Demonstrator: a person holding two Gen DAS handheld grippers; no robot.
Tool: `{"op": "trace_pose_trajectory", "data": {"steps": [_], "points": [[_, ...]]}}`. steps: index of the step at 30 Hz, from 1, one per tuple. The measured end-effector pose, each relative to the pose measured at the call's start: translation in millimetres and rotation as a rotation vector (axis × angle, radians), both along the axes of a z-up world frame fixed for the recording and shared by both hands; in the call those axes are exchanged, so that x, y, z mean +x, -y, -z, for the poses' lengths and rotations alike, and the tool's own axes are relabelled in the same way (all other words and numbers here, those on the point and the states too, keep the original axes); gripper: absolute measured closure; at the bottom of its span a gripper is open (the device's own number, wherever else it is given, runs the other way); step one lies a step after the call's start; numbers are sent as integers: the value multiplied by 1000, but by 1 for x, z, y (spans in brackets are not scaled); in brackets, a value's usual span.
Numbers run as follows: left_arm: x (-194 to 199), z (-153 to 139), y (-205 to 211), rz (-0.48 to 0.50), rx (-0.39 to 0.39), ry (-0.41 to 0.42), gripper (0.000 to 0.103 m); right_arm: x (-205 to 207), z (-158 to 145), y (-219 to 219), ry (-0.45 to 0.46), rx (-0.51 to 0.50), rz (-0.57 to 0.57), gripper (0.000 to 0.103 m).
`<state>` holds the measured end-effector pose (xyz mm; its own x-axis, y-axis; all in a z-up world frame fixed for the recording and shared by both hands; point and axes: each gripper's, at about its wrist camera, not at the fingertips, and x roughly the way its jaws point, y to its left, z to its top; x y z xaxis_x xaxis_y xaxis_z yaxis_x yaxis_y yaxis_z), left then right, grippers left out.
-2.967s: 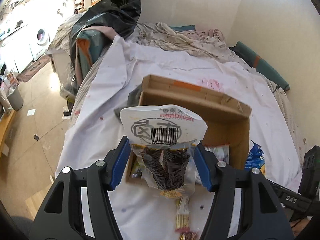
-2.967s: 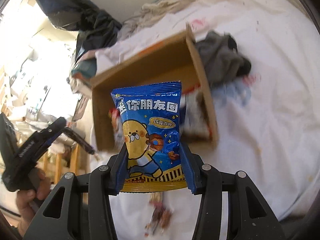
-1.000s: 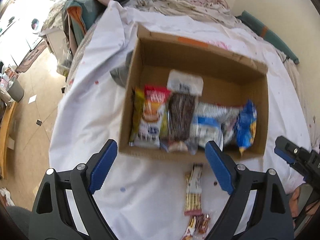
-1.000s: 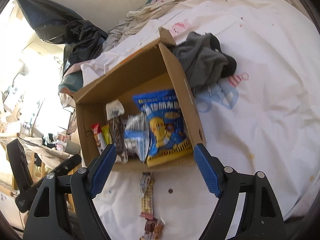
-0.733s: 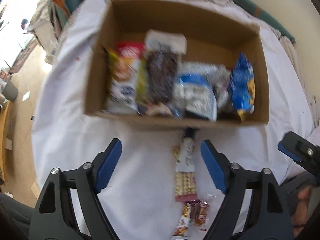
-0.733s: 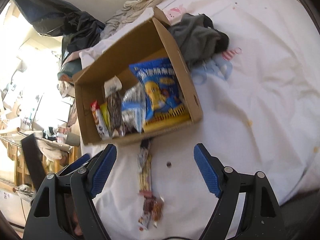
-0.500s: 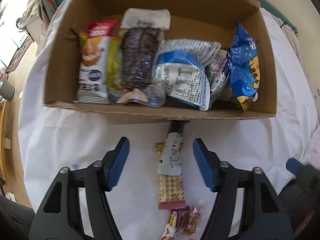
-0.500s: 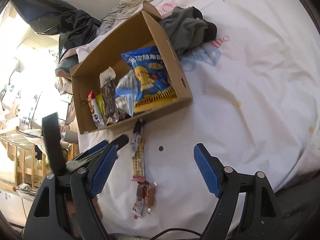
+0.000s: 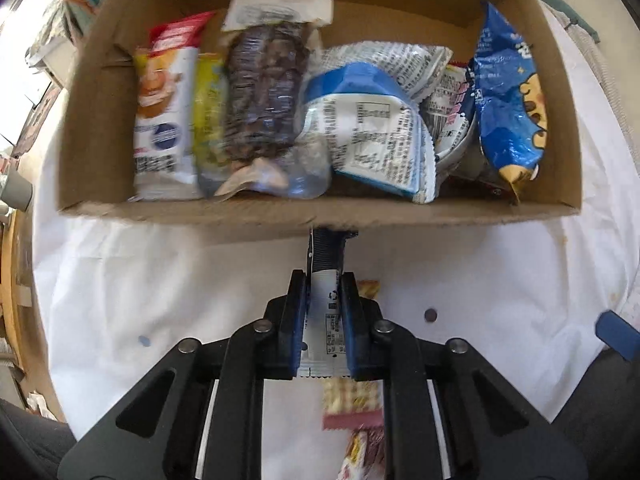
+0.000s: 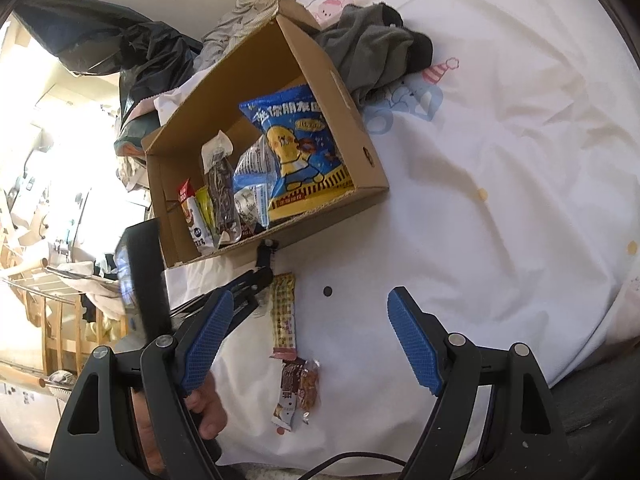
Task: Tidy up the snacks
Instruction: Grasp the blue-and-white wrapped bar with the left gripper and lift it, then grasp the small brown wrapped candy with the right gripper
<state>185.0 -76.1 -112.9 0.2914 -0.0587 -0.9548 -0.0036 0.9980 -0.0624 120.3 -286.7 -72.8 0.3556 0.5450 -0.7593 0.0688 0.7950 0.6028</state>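
My left gripper points down at the white sheet just in front of the cardboard box and is shut on a slim white and dark snack bar. Half under that bar lies a yellow checked bar. In the right wrist view my right gripper hangs open and holds nothing above the yellow checked bar and two small wrapped sweets. The left gripper shows there at the box's near wall. Several snack packets fill the box, among them a blue bag.
A grey cloth lies against the box's far right side. A black plastic bag and bedding are piled behind it. A hand holds the left gripper's handle at the bed's left edge. White sheet stretches to the right.
Both grippers let their packets go into the box. The left gripper then came down in front of the box and shut on the slim bar. The right gripper drew back a little, still open.
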Motion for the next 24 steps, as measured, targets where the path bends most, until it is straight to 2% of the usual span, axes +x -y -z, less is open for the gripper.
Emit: {"op": "trace_pose_trajectory", "data": {"steps": [4,9,17,20,22,23,24], "points": [[-16,-13,-21,-9,-20,0,89,0,8,-11,-40,-2,-36,22],[-49,-32,-51,-26,-20,27,89,-5,32,-36,-153,23,-147,38],[-70,-41,-92,-115,-70,39,89,-20,71,-85,-277,-101,-296,61],[-73,-44,-100,-138,-71,49,89,-23,79,-98,-283,-145,-332,66],[-76,-43,-104,-159,-91,46,89,-23,81,-104,-275,-177,-348,74],[-78,-45,-106,-169,-100,44,89,-24,82,-105,-273,-186,-354,84],[-78,-45,-108,-176,-107,43,89,-23,80,-105,-264,-187,-352,85]]}}
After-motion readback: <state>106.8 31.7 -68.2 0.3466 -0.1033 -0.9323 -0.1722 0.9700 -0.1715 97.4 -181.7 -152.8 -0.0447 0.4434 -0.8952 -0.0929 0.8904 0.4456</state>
